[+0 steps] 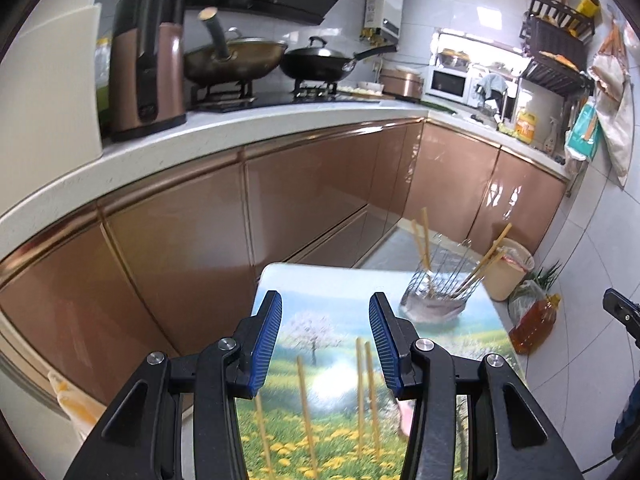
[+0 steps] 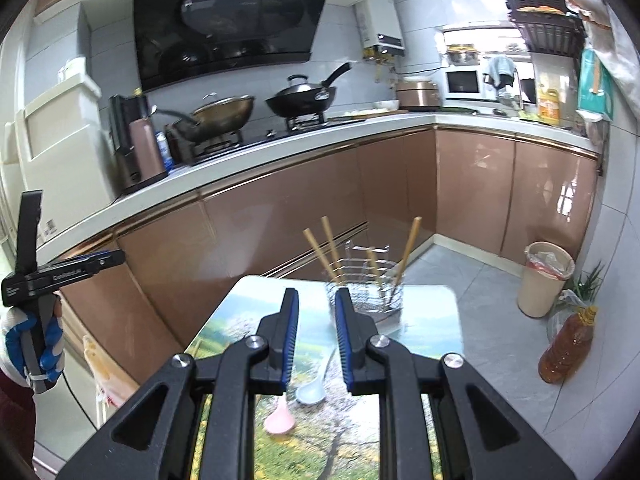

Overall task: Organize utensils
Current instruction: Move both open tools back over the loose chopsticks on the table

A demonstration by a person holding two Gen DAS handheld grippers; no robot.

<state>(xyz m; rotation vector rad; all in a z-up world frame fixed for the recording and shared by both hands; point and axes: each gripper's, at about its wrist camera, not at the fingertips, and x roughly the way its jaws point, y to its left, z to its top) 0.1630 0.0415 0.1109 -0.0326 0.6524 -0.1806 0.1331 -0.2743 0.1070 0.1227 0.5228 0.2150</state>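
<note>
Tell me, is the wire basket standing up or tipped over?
Upright: the wire basket stands on the table, chopsticks poking up.

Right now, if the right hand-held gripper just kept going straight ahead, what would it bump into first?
Probably the wire utensil basket holding chopsticks at the table's far end; nothing stands between, though depth is uncertain.

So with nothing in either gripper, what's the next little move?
Probably lower the right gripper onto the white spoon lying just beneath it; both grippers look empty, and the wire holder already has chopsticks standing in it.
</note>
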